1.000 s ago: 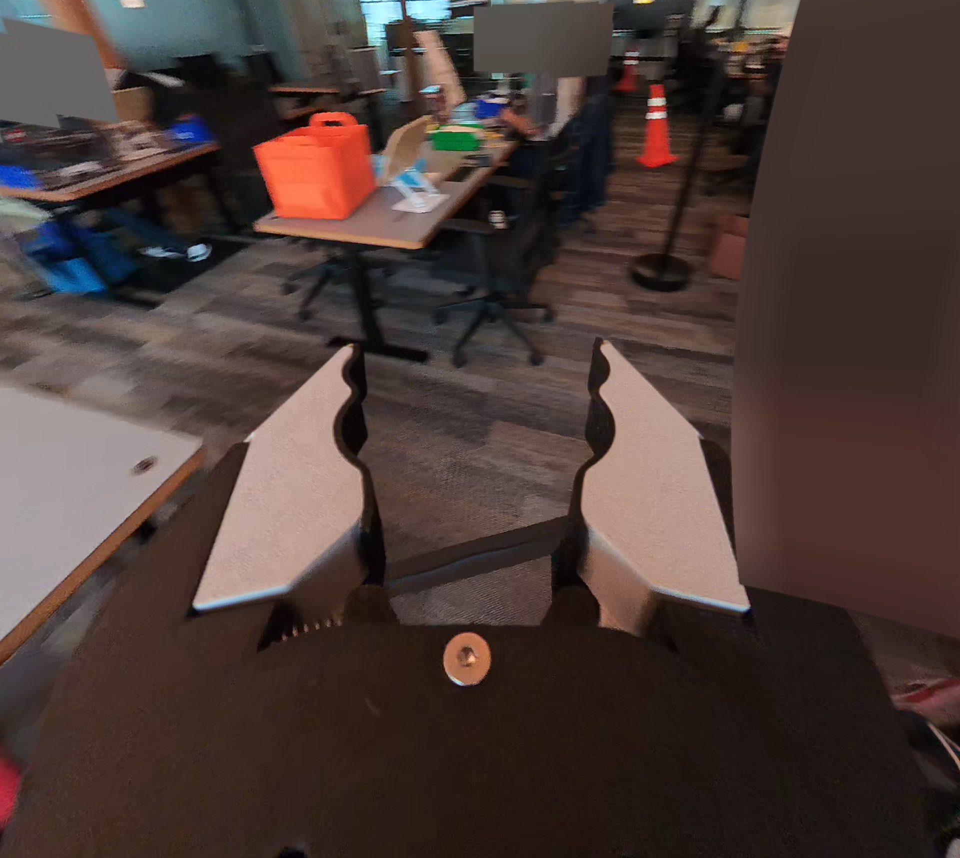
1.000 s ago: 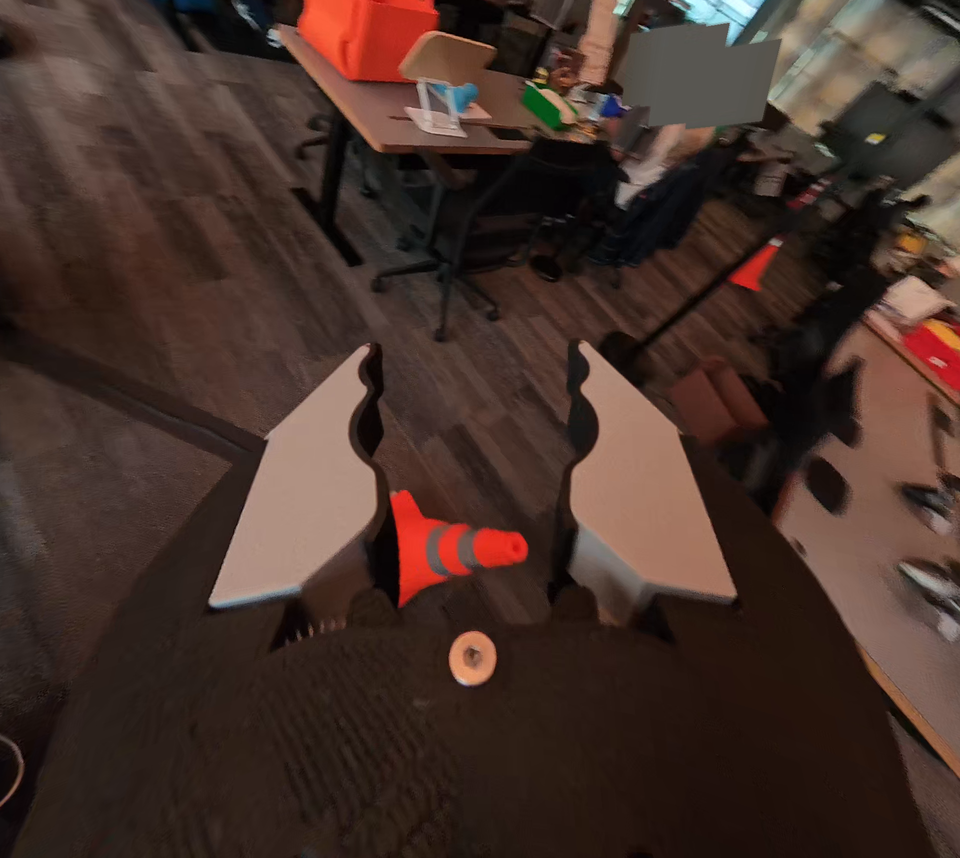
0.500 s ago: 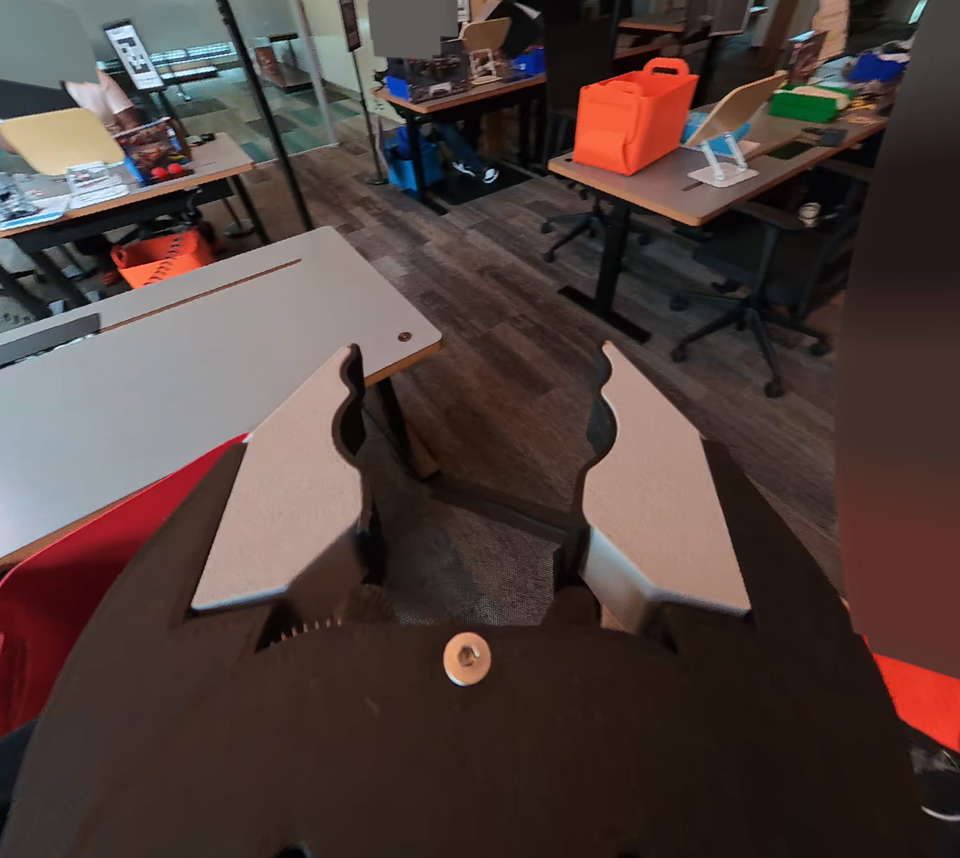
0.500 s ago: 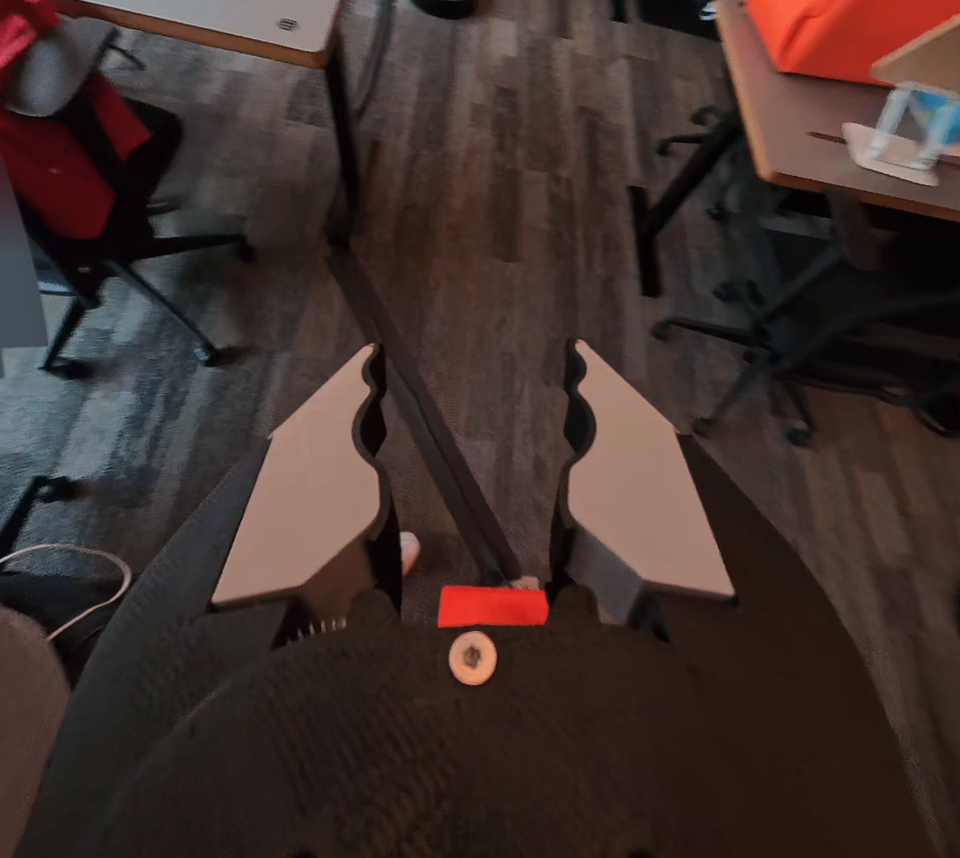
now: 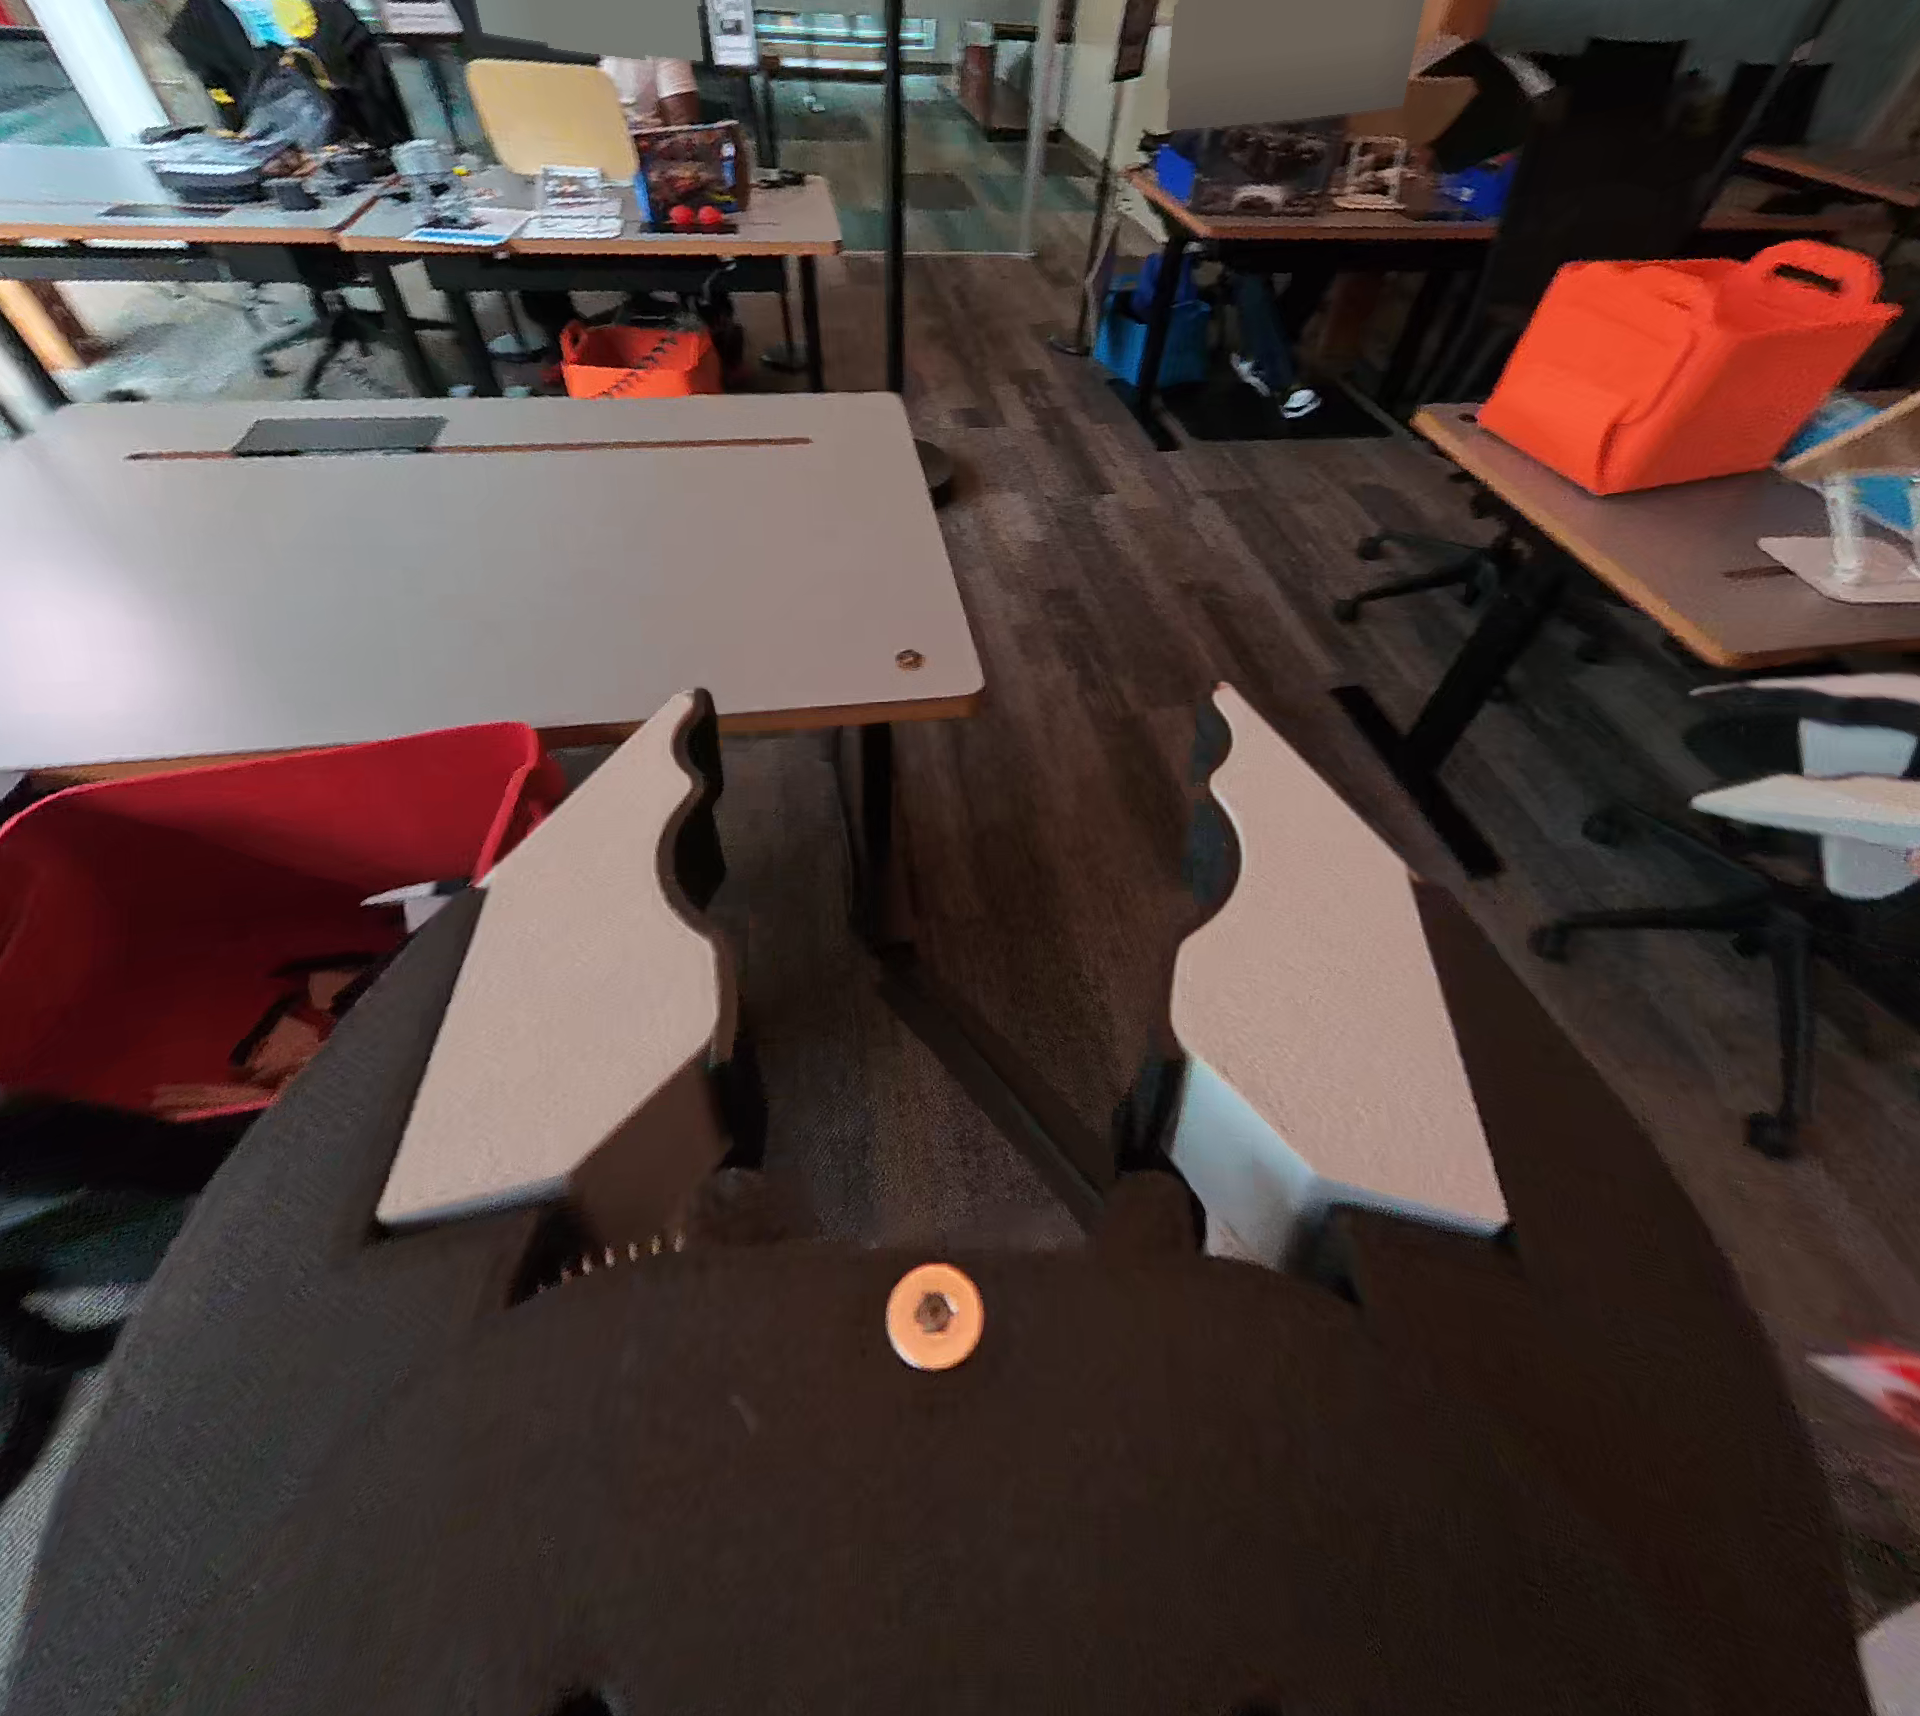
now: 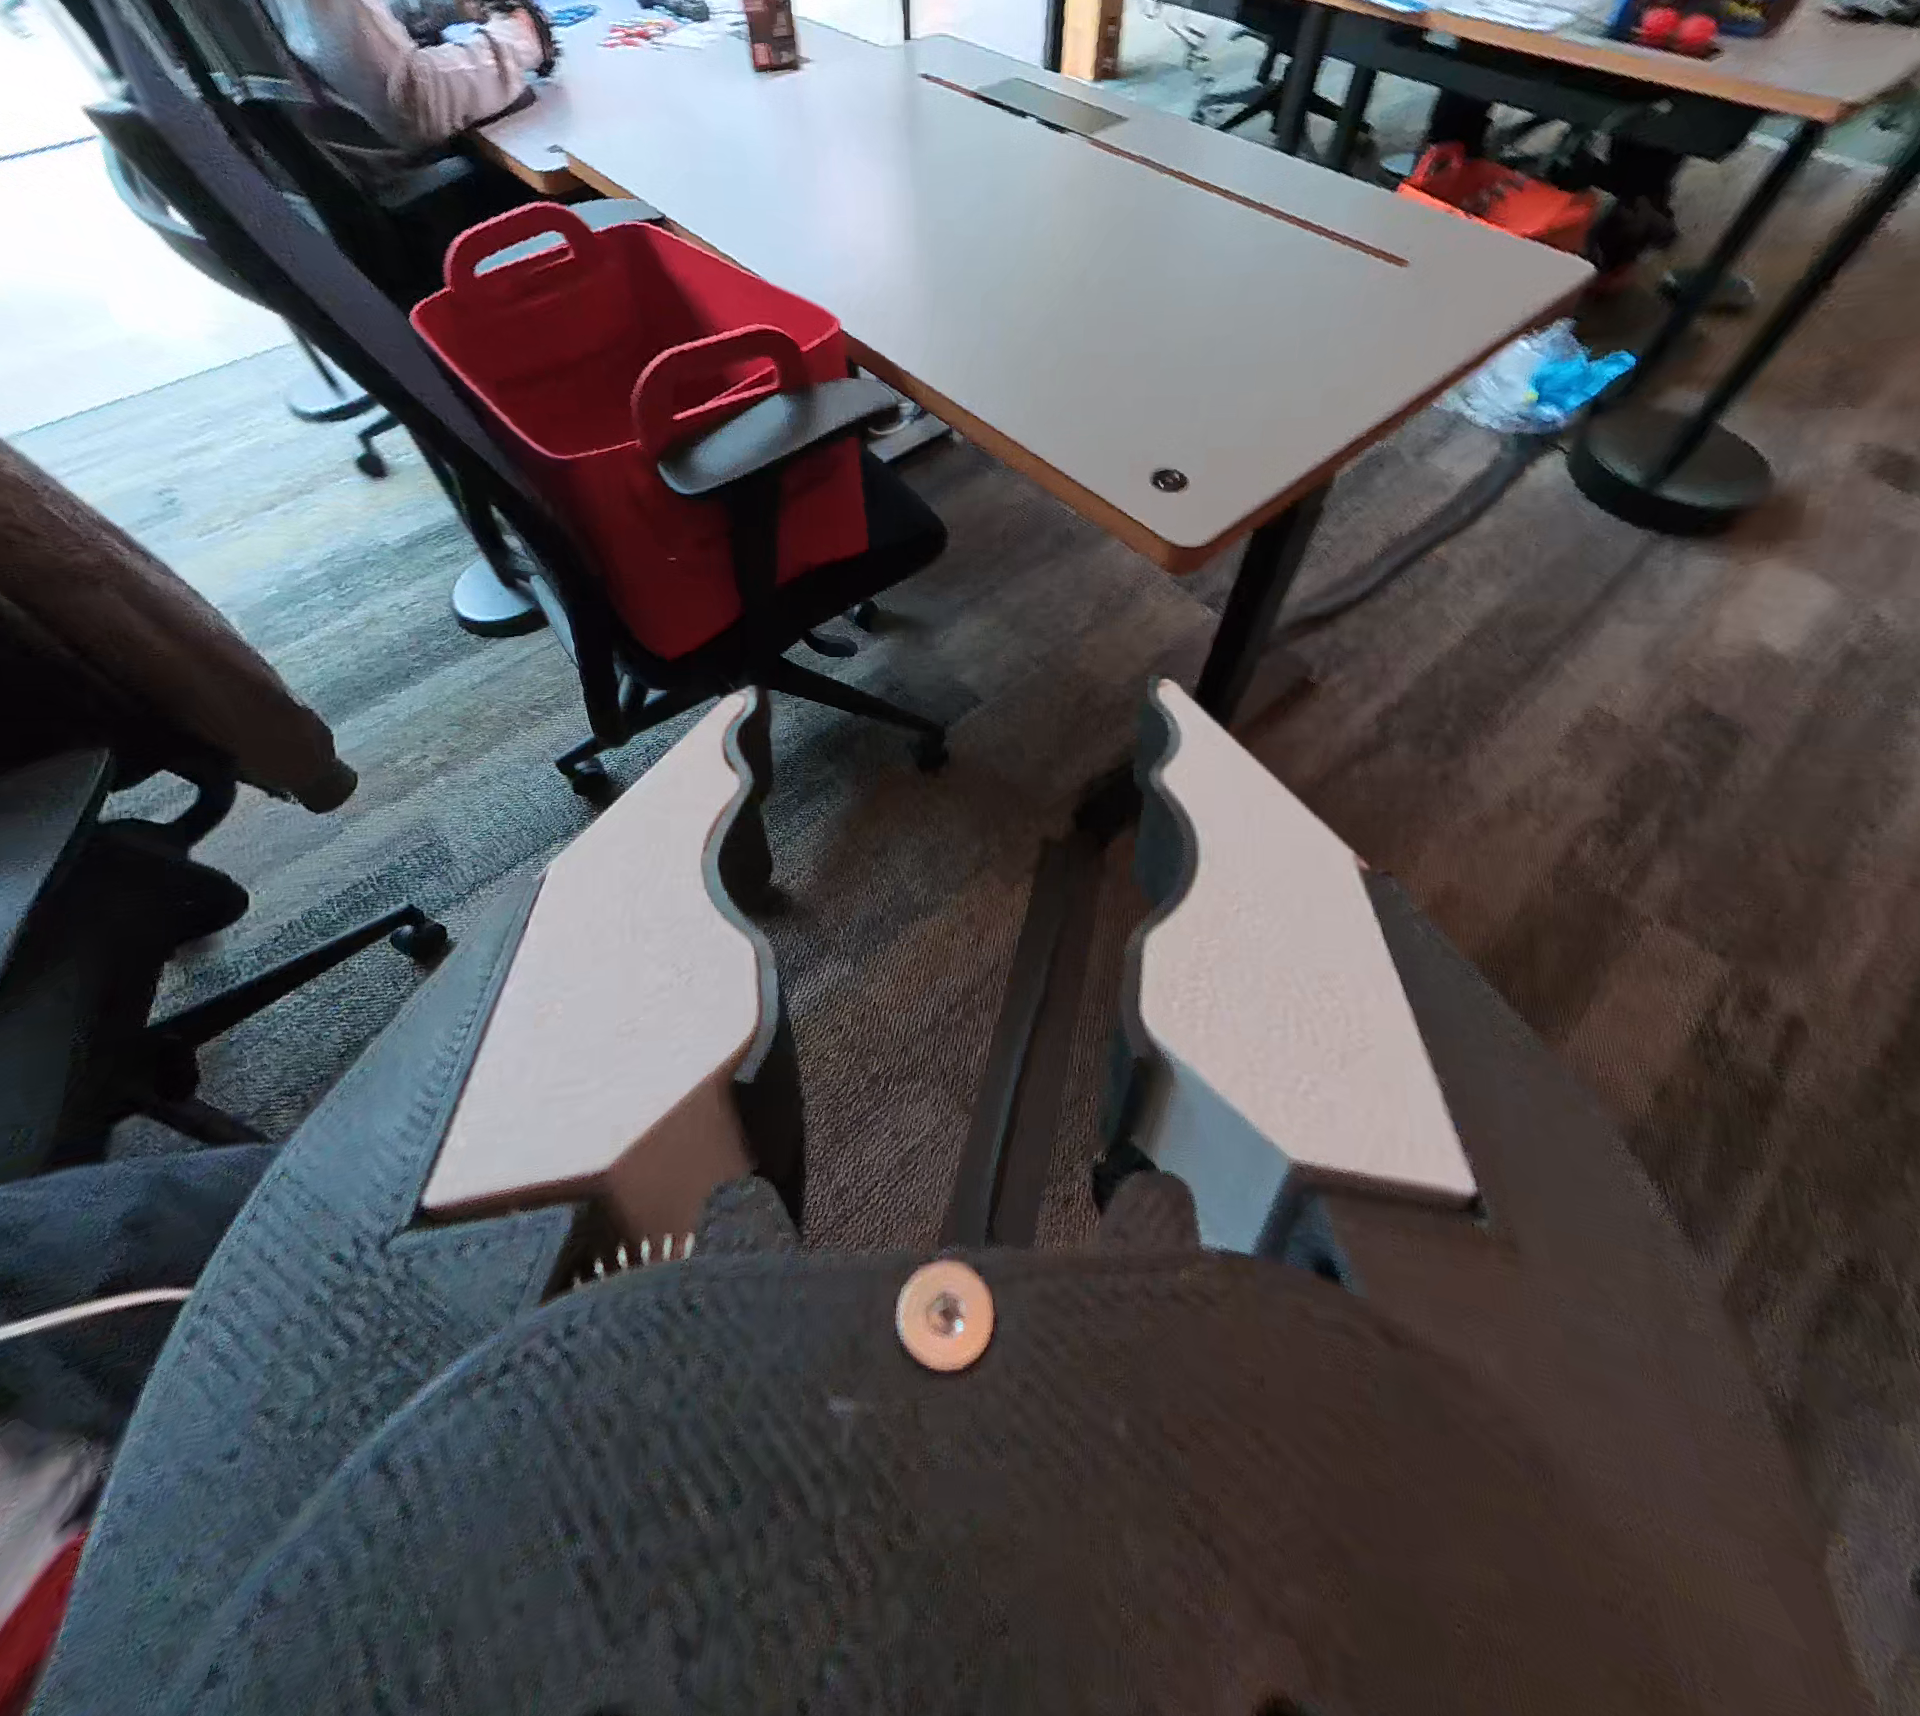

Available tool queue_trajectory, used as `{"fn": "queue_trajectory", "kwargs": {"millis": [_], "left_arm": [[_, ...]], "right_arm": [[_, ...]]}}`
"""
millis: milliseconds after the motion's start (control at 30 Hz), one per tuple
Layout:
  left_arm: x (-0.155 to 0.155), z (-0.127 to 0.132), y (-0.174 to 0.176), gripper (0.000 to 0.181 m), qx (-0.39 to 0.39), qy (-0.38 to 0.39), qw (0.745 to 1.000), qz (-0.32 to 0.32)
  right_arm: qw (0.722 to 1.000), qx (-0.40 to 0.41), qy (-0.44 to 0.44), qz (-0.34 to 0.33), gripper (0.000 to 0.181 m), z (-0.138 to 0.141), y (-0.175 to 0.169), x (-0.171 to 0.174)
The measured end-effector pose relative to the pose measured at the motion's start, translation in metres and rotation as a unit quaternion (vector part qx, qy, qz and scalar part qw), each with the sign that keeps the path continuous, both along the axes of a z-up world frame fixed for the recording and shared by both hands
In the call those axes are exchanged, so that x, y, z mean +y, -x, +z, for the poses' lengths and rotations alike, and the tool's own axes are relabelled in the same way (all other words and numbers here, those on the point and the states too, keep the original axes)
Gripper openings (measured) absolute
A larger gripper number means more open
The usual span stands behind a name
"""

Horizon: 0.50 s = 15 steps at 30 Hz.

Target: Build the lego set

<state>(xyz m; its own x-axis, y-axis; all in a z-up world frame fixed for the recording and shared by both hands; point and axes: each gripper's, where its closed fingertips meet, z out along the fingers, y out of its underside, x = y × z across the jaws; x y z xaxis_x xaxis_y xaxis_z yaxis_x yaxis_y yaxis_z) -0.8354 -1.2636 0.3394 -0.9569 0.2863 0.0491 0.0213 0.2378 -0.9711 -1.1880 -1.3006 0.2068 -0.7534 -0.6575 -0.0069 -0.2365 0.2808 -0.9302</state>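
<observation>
Holding both grippers, left [image 5: 956, 793] and right [image 6: 951, 783], apart and empty, you face the grey table [image 6: 1039, 264], probably to start.

Grey desks [image 5: 499, 565] and office chairs [image 6: 727, 565] on dark carpet [image 5: 1091, 544].

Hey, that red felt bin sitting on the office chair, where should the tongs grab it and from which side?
Take the red felt bin by a loop handle on its rim, coming down from above. The handles stand upright, thin enough to pinch, while the soft walls would likely buckle. The near handle sits close against the chair's armrest, so the far one looks freer. Both the left tongs and right tongs are open, holding nothing.
</observation>
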Motion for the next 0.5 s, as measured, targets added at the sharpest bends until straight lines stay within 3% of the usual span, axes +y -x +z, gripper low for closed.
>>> {"fn": "queue_trajectory", "kwargs": {"millis": [133, 333, 500], "left_arm": [[-0.010, -0.058, -0.014, 0.088, 0.026, 0.019, 0.994, 0.102], [-0.046, -0.155, 0.005, 0.081, 0.046, 0.033, 0.971, 0.230], [-0.035, -0.187, 0.058, 0.079, 0.092, 0.032, 0.933, 0.346]], "right_arm": [[0.995, 0.035, 0.038, 0.086, 0.070, -0.012, -0.050, -0.067], [0.964, 0.079, 0.028, 0.253, 0.069, -0.034, -0.101, -0.131], [0.908, 0.108, 0.032, 0.403, 0.070, -0.047, -0.137, -0.164]]}}
